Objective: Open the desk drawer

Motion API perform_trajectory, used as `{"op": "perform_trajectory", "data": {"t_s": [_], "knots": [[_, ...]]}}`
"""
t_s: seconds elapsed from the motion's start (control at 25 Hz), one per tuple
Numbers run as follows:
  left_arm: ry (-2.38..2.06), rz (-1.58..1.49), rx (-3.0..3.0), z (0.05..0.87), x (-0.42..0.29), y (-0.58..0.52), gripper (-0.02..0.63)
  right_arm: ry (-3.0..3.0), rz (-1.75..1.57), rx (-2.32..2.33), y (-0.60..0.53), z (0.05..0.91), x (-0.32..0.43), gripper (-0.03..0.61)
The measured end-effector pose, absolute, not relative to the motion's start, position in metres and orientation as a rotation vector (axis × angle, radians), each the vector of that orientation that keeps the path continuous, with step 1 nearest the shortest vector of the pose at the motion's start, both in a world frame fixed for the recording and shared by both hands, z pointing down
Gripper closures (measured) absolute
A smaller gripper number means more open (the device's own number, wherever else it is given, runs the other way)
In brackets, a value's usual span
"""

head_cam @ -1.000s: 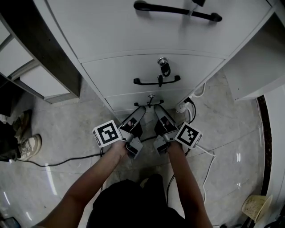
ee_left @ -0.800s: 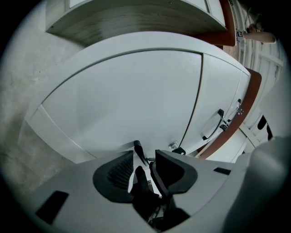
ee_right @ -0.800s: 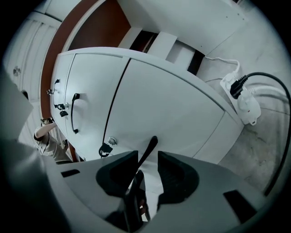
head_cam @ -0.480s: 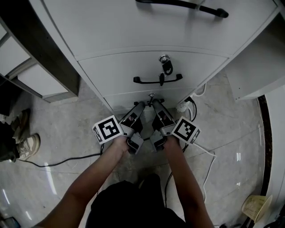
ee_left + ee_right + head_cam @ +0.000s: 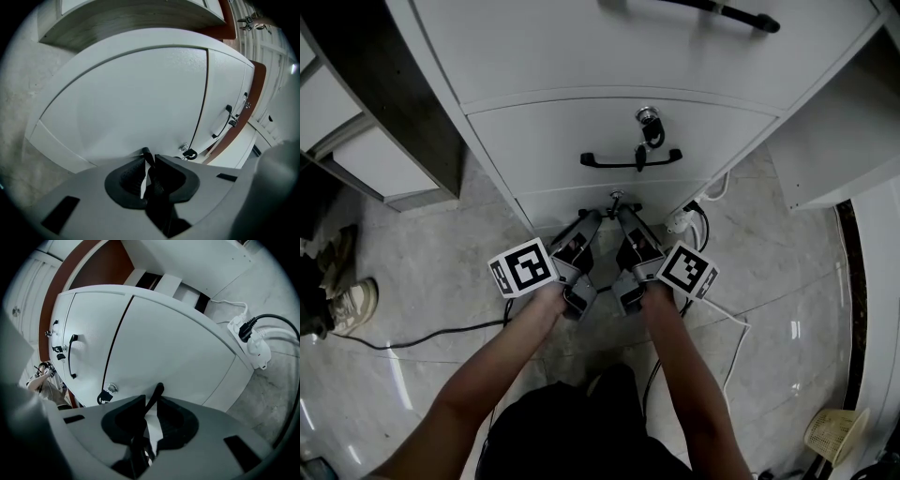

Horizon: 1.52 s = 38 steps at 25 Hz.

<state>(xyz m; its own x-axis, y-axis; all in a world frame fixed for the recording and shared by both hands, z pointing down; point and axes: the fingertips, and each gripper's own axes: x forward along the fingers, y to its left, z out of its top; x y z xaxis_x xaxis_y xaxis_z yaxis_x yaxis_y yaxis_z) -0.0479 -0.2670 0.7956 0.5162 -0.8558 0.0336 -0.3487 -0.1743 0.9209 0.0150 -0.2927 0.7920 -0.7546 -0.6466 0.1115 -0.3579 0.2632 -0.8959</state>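
The white cabinet's bottom drawer (image 5: 551, 201) has a thin black handle (image 5: 613, 209) with a small key above it. Both grippers point level at that handle. My left gripper (image 5: 592, 219) has its jaws around the handle's left end (image 5: 147, 155). They have just been closing, and a sliver of white still shows between one pad and the bar. My right gripper (image 5: 624, 217) straddles the handle's right end (image 5: 157, 392), which lies against one pad (image 5: 125, 418) with a gap to the other. The drawer front sits flush with the cabinet.
A middle drawer with a black handle (image 5: 630, 159) and a keyed lock (image 5: 649, 118) is above. A white power strip (image 5: 682, 221) with cables lies on the marble floor at the right. A black cable (image 5: 422, 339) and a shoe (image 5: 352, 300) are at the left, a basket (image 5: 834, 433) at bottom right.
Both grippers have moved in toward the bottom drawer's handle and closer together. The left jaws have narrowed around the handle.
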Motion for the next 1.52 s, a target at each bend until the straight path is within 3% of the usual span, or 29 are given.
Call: {"op": "perform_trajectory", "data": {"t_s": [1.52], "knots": [[-1.035,-0.537,1.904,0.792,-0.025,-0.214,0.543,2.309,-1.351,-0.888,-0.241,0.786,0.035,0.493]]}}
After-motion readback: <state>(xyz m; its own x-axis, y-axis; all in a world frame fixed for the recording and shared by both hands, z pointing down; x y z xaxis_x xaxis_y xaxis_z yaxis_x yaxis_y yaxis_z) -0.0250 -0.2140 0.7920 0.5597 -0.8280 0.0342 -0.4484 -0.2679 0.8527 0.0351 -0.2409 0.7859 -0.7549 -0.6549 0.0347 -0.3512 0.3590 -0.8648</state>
